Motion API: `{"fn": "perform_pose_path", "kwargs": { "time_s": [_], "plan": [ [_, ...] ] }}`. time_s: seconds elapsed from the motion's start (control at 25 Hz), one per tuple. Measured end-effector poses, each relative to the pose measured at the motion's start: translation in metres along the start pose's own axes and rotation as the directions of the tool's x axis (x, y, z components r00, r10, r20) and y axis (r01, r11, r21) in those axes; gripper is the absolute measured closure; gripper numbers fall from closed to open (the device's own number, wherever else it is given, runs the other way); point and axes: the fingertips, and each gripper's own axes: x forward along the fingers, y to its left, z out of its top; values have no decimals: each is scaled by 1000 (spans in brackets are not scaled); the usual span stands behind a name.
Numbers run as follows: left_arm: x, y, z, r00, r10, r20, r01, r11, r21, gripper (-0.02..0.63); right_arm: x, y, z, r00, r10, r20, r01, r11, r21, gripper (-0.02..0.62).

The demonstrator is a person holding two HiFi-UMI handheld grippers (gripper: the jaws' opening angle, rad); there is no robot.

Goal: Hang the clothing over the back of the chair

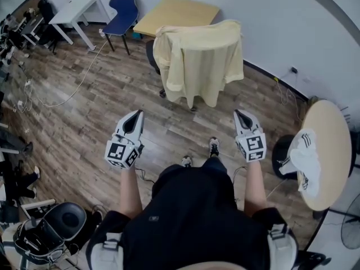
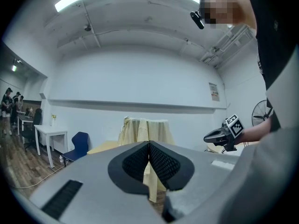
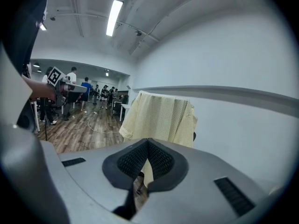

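pale yellow shirt (image 1: 199, 61) looks hung on dark chair (image 1: 150, 54), left tongs (image 1: 134, 117) and right tongs (image 1: 241, 117) closed empty, i'd back off.

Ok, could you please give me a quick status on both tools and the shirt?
Left tool shut, empty. Right tool shut, empty. Yellow shirt draped over the chair back, both tools clear of it. Nothing in the way.
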Motion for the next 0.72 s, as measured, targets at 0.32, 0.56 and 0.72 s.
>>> {"fn": "perform_pose_path", "kwargs": {
  "time_s": [0.32, 0.56, 0.72],
  "plan": [
    [4, -7, -8, 1000, -28, -10, 28, 999, -25, 604, -4, -1, -9, 1000, -13, -13, 13, 1000, 18, 600],
    [12, -7, -11, 999, -41, -11, 41, 999, -29, 604, -6, -3, -17, 999, -21, -46, 23, 999, 27, 600],
    [21, -10, -15, 998, -62, -16, 62, 998, -33, 604, -3, -8, -18, 998, -27, -52, 28, 999, 27, 600]
  ]
}}
